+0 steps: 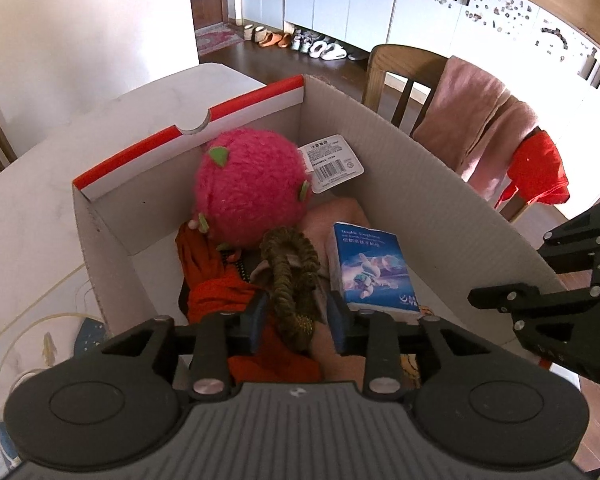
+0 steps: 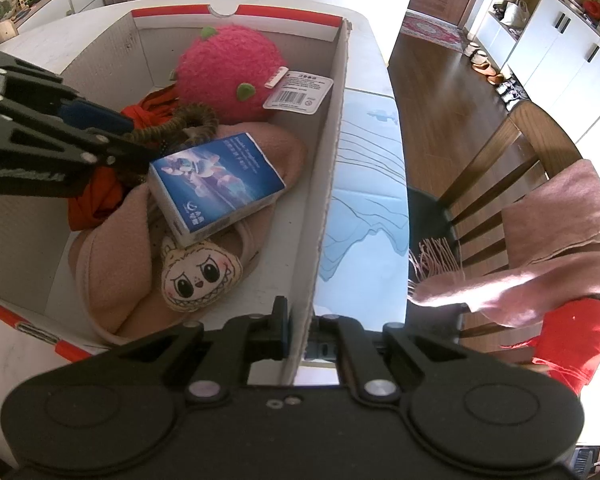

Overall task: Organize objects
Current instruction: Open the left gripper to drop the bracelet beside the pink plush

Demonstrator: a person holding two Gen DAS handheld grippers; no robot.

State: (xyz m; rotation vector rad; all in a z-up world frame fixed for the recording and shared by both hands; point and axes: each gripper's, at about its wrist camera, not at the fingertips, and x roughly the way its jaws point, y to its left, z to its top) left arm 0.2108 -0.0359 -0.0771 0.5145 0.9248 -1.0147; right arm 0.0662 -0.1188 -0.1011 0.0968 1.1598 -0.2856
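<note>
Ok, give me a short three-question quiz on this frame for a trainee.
1. True or false: the blue tissue pack lies inside the cardboard box.
2. The right gripper is shut on: A) the box's side wall B) the pink plush C) a chair.
3. What lies between the open jaws of the left gripper?
Key: 1 true; 2 A; 3 the olive braided rope.
</note>
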